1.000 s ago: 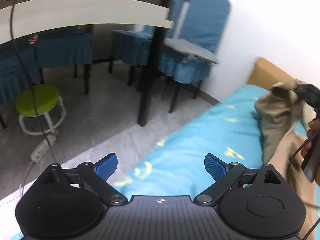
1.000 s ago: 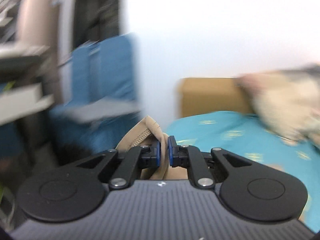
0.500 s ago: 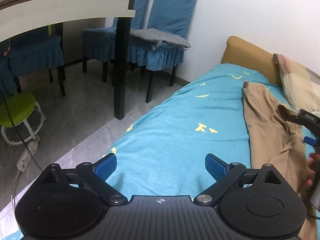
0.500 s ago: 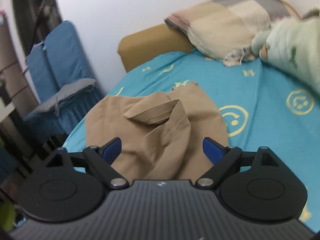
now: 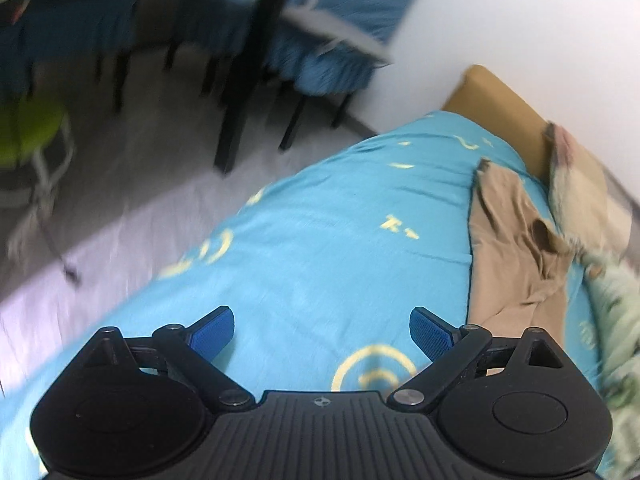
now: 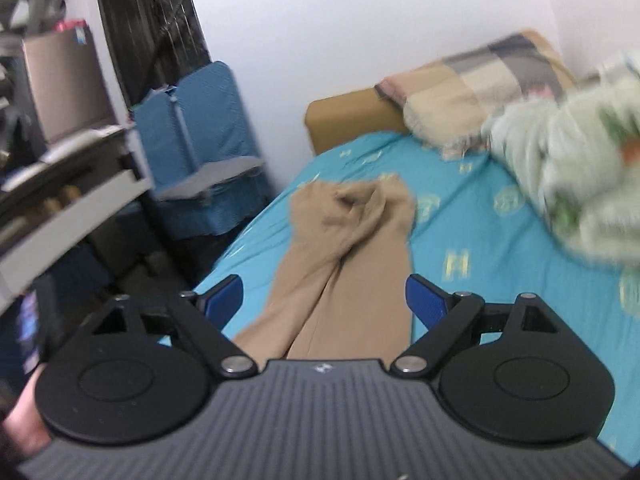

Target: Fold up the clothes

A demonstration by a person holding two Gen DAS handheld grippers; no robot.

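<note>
Trousers (image 6: 340,264) flat on bed (image 5: 320,240); both tools, L (image 5: 322,330) & R (image 6: 324,300), tilted down, jaws apart, empty.

Tan trousers (image 6: 344,248) on turquoise yellow-printed sheet (image 5: 320,240)

No legible text, label or number on anything in view.

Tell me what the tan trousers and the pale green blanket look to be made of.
Tan trousers: thin woven cloth, matte, likely cotton blend; it lies limp with soft creases and a rumpled waist. Pale green blanket: seemingly plush fleece; it bunches thick and fuzzy, though blur leaves this uncertain.
</note>
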